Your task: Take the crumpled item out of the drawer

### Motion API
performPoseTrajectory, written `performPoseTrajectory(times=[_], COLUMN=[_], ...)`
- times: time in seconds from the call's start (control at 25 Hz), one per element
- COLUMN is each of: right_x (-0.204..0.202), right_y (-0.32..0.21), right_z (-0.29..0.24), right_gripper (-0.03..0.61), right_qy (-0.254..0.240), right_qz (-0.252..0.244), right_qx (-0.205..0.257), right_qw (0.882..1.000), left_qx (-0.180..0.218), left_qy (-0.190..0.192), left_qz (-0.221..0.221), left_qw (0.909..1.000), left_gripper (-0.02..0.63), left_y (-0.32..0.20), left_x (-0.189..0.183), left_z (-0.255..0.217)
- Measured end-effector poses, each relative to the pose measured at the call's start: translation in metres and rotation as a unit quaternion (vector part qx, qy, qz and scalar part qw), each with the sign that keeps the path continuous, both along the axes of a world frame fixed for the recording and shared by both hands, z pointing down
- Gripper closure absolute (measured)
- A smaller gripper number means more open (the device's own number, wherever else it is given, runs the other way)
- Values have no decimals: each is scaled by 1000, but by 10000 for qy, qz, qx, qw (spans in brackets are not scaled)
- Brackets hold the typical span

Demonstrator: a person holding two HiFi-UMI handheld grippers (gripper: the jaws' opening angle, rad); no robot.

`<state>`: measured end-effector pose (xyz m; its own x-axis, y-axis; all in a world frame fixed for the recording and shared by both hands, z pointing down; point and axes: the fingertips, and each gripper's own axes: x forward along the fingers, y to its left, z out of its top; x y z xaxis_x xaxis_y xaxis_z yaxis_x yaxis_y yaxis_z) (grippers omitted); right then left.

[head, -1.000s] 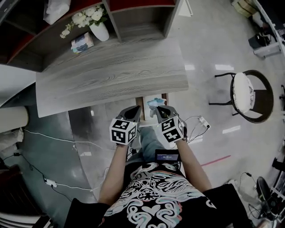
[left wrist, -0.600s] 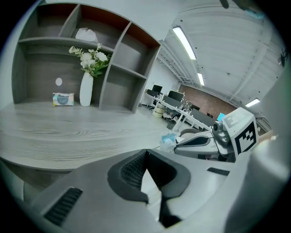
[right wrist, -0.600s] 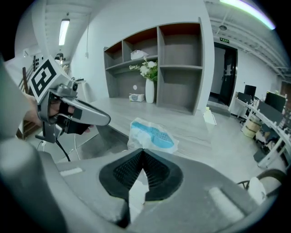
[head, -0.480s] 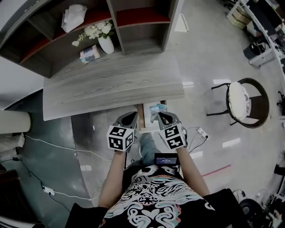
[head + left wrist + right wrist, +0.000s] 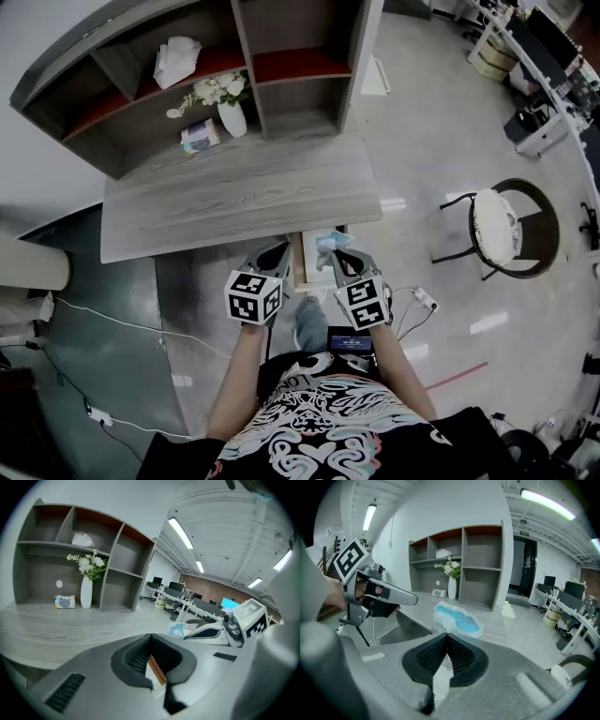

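The crumpled item (image 5: 329, 242), a blue-and-white wrapper, sits over the open drawer (image 5: 301, 269) that juts out under the desk's (image 5: 234, 197) front edge. My right gripper (image 5: 336, 255) is shut on its near end. In the right gripper view the crumpled item (image 5: 457, 618) stands up just past the closed right gripper (image 5: 447, 637). My left gripper (image 5: 279, 249) hangs by the drawer's left wall, jaws shut. In the left gripper view the left gripper's (image 5: 150, 637) pads meet, and the drawer's brown-edged wall (image 5: 156, 669) shows below them. I cannot see inside the drawer.
A shelf unit at the desk's back holds a vase of flowers (image 5: 230, 105), a tissue box (image 5: 201, 137) and a white bag (image 5: 175, 59). A round chair (image 5: 506, 221) stands to the right. Cables (image 5: 122, 323) and a power strip (image 5: 424, 300) lie on the floor.
The head view has tilted up and pulled back, so more of the shelf unit shows. Both grippers stay at the drawer, the right one holding the crumpled item throughout.
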<state>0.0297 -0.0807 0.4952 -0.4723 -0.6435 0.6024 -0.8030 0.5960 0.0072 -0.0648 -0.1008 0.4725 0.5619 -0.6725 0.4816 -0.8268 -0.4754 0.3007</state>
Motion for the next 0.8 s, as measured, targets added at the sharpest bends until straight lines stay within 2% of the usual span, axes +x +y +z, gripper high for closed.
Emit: performPoseTrajectory(times=[0.4,0.8], right_x=[12,15], right_y=[3,12], right_z=[-30,-50], right_gripper=[571,571], right_qy=[175,-61], right_qz=[119,219], right_qx=[535,627], right_qw=[9983,9978], left_qx=[338,610], left_qy=[92,141], left_qz=[181,240], left_qw=[9992,9978], left_gripper=[614,614], left_y=[6,10], left_x=[8,16], left_z=[-30,-53])
